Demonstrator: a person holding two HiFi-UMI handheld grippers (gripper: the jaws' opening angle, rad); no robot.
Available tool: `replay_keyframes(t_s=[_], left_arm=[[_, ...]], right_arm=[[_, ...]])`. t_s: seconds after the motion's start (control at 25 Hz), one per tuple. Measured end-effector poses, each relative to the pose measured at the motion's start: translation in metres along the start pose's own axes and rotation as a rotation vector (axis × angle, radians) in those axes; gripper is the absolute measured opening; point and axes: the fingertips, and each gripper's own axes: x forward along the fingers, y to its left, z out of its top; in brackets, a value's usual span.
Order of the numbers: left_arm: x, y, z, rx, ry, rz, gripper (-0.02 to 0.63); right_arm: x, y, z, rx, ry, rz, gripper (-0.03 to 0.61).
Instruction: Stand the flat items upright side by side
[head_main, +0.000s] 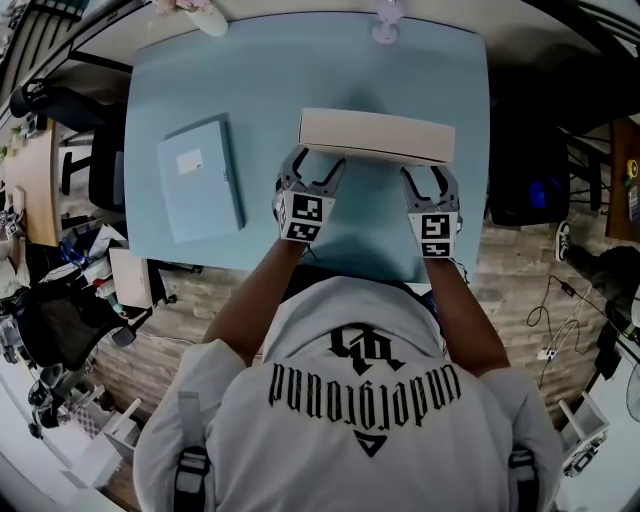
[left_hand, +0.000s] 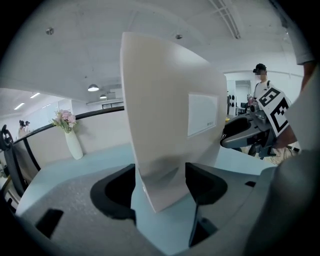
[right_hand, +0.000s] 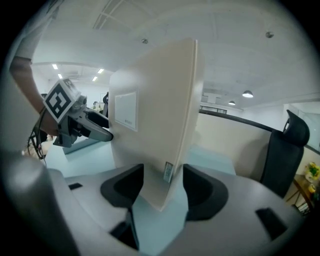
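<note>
Down at the near edge, two bare forearms reach out over the table (head_main: 440, 90), a gripper in each hand. The left gripper (head_main: 312, 166) has the white box (head_main: 375, 134) by its left end. In the left gripper view the jaws stand wide, with a pad lying against each face of the box. The right gripper (head_main: 428, 180) is at the other end. Its jaws are spread as wide as they go, with the box's spine and a small label between them. The pads are close alongside, but I can't see them pressing.

The white box itself is up on its long edge, upright, near the middle of the table and just ahead of both grippers. A pale label shows on the face that looks towards the person.

Over to the left, well apart, the blue box (head_main: 200, 178) lies flat on its back with a white label up.

The table is a smooth pale blue top with rounded corners. At its far edge is a white vase (left_hand: 74, 145) of pink flowers (left_hand: 64, 119).

Beyond that is an office: wood-pattern floor (head_main: 520, 270), a black chair (right_hand: 286, 150) to the right, a dark rail along the back, white ceiling with round lights, and a person (left_hand: 259, 82) standing far off.
</note>
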Motion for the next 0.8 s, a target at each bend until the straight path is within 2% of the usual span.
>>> replay_keyframes(t_s=[0.28, 0.64, 0.8], left_arm=[[-0.04, -0.001, 0.027, -0.011, -0.07, 0.017, 0.327], [-0.124, -0.01, 0.077, -0.007, -0.232, 0.07, 0.325], [-0.146, -0.011, 0.085, 0.0, -0.265, 0.102, 0.323]], right_arm=[[-0.036, -0.002, 0.029, 0.0, -0.073, -0.015, 0.253], [-0.116, 0.01, 0.071, -0.016, -0.206, -0.035, 0.247], [-0.134, 0.024, 0.093, -0.063, -0.262, -0.024, 0.24]])
